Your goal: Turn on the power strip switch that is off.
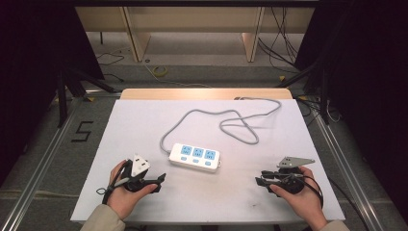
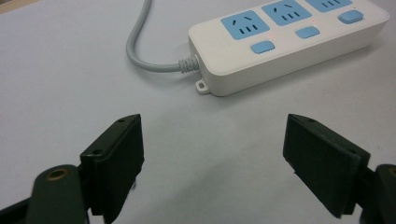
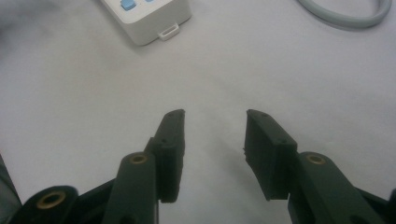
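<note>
One white table [image 1: 144, 125], power strip [image 1: 195, 156] centred, cables on floor [image 1: 159, 70]

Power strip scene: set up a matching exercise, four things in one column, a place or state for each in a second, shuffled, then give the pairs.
Things:
1. power strip
2. grey cable
3. left claw
4. right claw

Places or states:
A. open with nothing in it, at the white table's near right
B. lying flat mid-table, blue sockets up
C. looping toward the table's far edge
D. open with nothing in it, at the near left

Pairs: 1-B, 2-C, 3-D, 4-A
</note>
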Demonstrator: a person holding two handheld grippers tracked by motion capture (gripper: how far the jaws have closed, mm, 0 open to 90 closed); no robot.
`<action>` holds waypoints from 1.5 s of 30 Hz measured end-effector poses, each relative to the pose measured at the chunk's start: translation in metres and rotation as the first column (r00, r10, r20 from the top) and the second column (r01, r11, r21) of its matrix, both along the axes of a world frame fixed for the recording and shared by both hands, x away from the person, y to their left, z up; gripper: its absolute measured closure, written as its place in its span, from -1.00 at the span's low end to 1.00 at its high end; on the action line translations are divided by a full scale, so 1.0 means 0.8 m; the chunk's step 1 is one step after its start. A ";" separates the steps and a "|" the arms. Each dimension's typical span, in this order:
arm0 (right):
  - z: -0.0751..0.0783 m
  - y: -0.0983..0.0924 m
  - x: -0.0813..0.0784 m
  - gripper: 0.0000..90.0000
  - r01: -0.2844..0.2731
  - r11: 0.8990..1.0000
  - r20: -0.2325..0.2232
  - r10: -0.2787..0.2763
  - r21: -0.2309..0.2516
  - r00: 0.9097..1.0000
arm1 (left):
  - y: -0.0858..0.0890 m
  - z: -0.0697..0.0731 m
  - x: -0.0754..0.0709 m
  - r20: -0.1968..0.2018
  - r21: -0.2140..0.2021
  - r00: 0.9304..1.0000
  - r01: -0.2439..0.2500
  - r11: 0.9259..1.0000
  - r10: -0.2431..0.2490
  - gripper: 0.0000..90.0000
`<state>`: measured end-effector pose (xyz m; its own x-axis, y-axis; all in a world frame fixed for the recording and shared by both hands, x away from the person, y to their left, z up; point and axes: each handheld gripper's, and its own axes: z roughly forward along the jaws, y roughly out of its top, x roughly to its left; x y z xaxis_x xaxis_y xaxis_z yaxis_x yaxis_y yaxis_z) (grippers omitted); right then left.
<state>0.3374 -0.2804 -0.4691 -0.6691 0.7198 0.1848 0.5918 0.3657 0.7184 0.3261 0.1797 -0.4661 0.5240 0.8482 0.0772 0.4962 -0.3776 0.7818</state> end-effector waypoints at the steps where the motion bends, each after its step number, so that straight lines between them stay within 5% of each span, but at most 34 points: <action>1: 0.000 0.000 0.000 0.32 0.001 1.000 -0.001 -0.001 -0.001 1.000 | 0.000 0.000 0.000 0.001 0.002 1.000 0.000 1.000 0.000 -0.55; 9: 0.003 0.000 0.000 0.52 0.000 1.000 -0.006 0.000 -0.023 1.000 | 0.001 -0.002 0.001 -0.004 0.012 1.000 -0.009 1.000 0.009 -0.57; 17: 0.011 -0.001 -0.001 0.99 0.001 0.998 -0.026 -0.002 -0.065 1.000 | 0.003 0.000 0.002 0.004 0.015 1.000 -0.025 1.000 0.025 -0.56; 45: 0.025 -0.002 0.006 1.00 0.012 0.993 -0.047 -0.018 -0.117 0.999 | 0.002 -0.002 0.004 0.011 0.027 0.999 -0.031 0.999 0.031 -0.56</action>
<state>0.3425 -0.2816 -0.4491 -0.6504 0.7483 0.1305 0.6308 0.4364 0.6416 0.3290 0.1816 -0.4677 0.4964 0.8617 0.1055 0.5002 -0.3832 0.7765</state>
